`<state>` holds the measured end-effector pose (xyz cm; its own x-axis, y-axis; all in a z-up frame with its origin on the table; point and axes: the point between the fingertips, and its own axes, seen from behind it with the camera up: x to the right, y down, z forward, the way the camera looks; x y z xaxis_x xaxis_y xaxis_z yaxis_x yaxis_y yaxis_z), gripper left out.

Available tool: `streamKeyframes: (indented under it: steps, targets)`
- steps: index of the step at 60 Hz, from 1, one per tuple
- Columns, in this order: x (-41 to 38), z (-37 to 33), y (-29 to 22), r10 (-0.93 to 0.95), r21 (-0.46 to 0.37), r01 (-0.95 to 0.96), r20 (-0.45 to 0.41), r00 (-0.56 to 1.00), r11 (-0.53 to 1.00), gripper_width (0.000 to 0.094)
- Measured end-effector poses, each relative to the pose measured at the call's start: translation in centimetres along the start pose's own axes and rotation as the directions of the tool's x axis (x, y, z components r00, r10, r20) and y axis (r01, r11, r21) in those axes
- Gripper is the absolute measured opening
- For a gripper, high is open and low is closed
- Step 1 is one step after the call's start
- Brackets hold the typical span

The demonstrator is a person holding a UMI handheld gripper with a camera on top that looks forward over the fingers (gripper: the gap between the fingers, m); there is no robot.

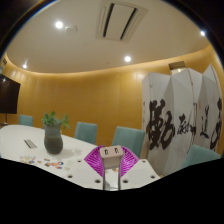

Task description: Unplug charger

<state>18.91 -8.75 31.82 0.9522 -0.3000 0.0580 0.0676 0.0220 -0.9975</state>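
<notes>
A white charger (110,154) with two small slots on its face sits between my gripper's (110,160) magenta pads (96,162). Both fingers press on its sides and hold it up in the air, above the table. No socket or power strip is in view, and no cable shows.
A white table (20,143) lies below to the left, with a dark vase holding a green plant (53,135) and small items on it. Teal chairs (87,131) line a wood-panelled wall. A white folding screen with black calligraphy (180,115) stands at the right.
</notes>
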Motion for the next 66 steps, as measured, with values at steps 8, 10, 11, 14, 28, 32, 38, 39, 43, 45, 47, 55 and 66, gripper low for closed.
streamKeyframes:
  steps: [8, 10, 11, 14, 28, 32, 38, 39, 43, 45, 47, 55, 66]
  targets:
    - [7.3, 3.7, 13.1, 0.0, -0.24, -0.024, -0.101, 0.995, 0.97, 0.0172]
    - [8.8, 4.3, 16.2, 0.005, -0.299, -0.041, -0.12, 0.993, 0.953, 0.0175]
    - [9.5, 4.5, 17.6, 0.013, -0.323, -0.053, -0.127, 0.992, 0.945, 0.0184]
    - [11.2, 5.1, 21.5, 0.032, -0.387, -0.086, -0.143, 0.989, 0.918, 0.0203]
    - [14.5, 6.0, 32.1, 0.045, -0.548, -0.14, -0.183, 0.982, 0.825, 0.0329]
    - [14.8, 6.3, 32.1, 0.058, -0.546, -0.151, -0.184, 0.981, 0.824, 0.0383]
    - [15.2, 6.0, 31.1, 0.039, -0.514, -0.141, -0.205, 0.978, 0.846, 0.0613]
    - [15.2, 5.9, 30.8, 0.034, -0.505, -0.137, -0.208, 0.977, 0.852, 0.0658]
    - [15.8, 5.1, 28.8, 0.016, -0.48, -0.118, -0.212, 0.977, 0.87, 0.0862]
    - [15.2, 4.7, 28.1, 0.009, -0.466, -0.111, -0.216, 0.976, 0.878, 0.0872]
    - [15.0, 4.0, 27.3, 0.0, -0.454, -0.101, -0.217, 0.976, 0.885, 0.0861]
    - [13.3, -0.2, 24.0, -0.024, -0.421, -0.065, -0.202, 0.979, 0.905, 0.0872]
    - [10.2, -7.8, 20.4, -0.017, -0.383, -0.053, -0.177, 0.984, 0.922, 0.0871]
